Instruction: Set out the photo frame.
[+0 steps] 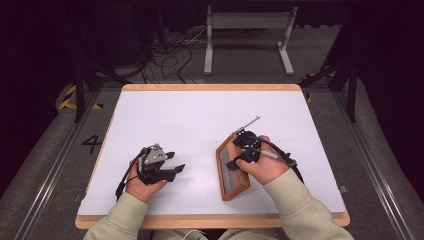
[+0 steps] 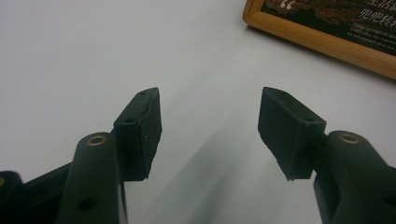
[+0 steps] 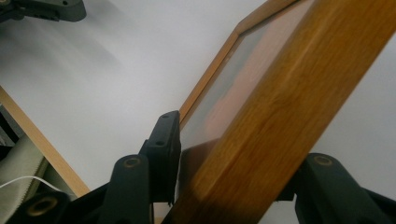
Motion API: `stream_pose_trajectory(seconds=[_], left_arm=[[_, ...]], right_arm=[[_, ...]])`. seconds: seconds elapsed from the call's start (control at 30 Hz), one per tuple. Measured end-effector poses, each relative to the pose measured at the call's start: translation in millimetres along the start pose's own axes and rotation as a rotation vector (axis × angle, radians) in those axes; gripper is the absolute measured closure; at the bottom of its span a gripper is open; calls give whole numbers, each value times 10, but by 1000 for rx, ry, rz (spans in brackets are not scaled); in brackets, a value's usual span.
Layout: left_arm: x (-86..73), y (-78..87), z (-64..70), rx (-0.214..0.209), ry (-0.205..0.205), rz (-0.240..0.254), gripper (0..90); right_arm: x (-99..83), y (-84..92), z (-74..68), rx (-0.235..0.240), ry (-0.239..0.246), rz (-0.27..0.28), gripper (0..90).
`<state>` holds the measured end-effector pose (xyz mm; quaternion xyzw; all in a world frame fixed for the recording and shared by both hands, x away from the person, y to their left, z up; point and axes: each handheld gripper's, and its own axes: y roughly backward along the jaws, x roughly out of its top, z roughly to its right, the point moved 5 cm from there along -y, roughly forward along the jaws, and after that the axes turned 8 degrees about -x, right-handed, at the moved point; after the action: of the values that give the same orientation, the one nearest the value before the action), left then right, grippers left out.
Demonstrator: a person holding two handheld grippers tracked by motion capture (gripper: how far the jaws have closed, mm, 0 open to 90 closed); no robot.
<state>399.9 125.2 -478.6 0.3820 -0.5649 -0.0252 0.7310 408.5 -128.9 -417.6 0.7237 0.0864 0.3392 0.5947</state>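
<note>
Wooden picture frame [image 1: 231, 170] lay right of centre in the high view, the right gripper [image 1: 243, 150] clamped across its long rail. Lower left, the left gripper [image 1: 170, 169] rested with jaws spread, empty. Bare white tabletop [image 1: 190, 115] stretched across the upper half.

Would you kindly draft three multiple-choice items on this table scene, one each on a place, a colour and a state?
1. Where does the picture frame lie on the table?
A. on the person's right side
B. at the far left corner
C. at the far edge

2. What colour is the frame's border?
A. white
B. brown wood
C. blue

3. How does the left gripper stand?
A. shut on the frame
B. open, nothing between its jaws
C. shut on a cable

Answers:
1 A: the high view shows it under the right gripper.
2 B: wood grain shows in the right gripper view.
3 B: the left gripper view shows bare table between the spread jaws.
</note>
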Motion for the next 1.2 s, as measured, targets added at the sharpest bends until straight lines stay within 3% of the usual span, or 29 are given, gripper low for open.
stream_pose_trajectory(seconds=[0.13,0.23,0.4,0.43,0.5,0.67,0.83,0.93,0.97,1.0,1.03,1.13,1.2], left_arm=[[-1,3,0,-1,4,2,401],[-4,7,-5,0,4,3,401],[-6,13,-13,1,5,3,400],[-6,13,-13,1,5,3,400],[-4,14,-11,1,5,6,400],[-4,17,-11,1,4,6,400],[-7,17,-16,0,4,5,400],[-8,19,-14,-1,7,6,400],[-8,19,-14,-1,7,6,400],[-8,21,-16,0,6,5,400],[-8,21,-16,0,6,5,400],[-8,23,-16,0,7,7,400],[-9,24,-16,0,7,7,400]], right_arm=[[25,2,13,16,-23,-9,608],[48,17,15,74,-35,2,662],[82,116,-47,134,-10,35,734],[82,116,-47,134,-10,35,734],[109,196,-81,97,48,51,736],[159,298,-75,80,100,70,737],[253,440,-50,48,246,75,739],[320,501,-28,29,381,51,739],[320,501,-28,29,381,51,739],[354,518,-23,22,461,36,739],[368,524,-21,17,492,26,739],[409,527,-9,7,571,15,739],[433,526,8,16,592,3,739]])
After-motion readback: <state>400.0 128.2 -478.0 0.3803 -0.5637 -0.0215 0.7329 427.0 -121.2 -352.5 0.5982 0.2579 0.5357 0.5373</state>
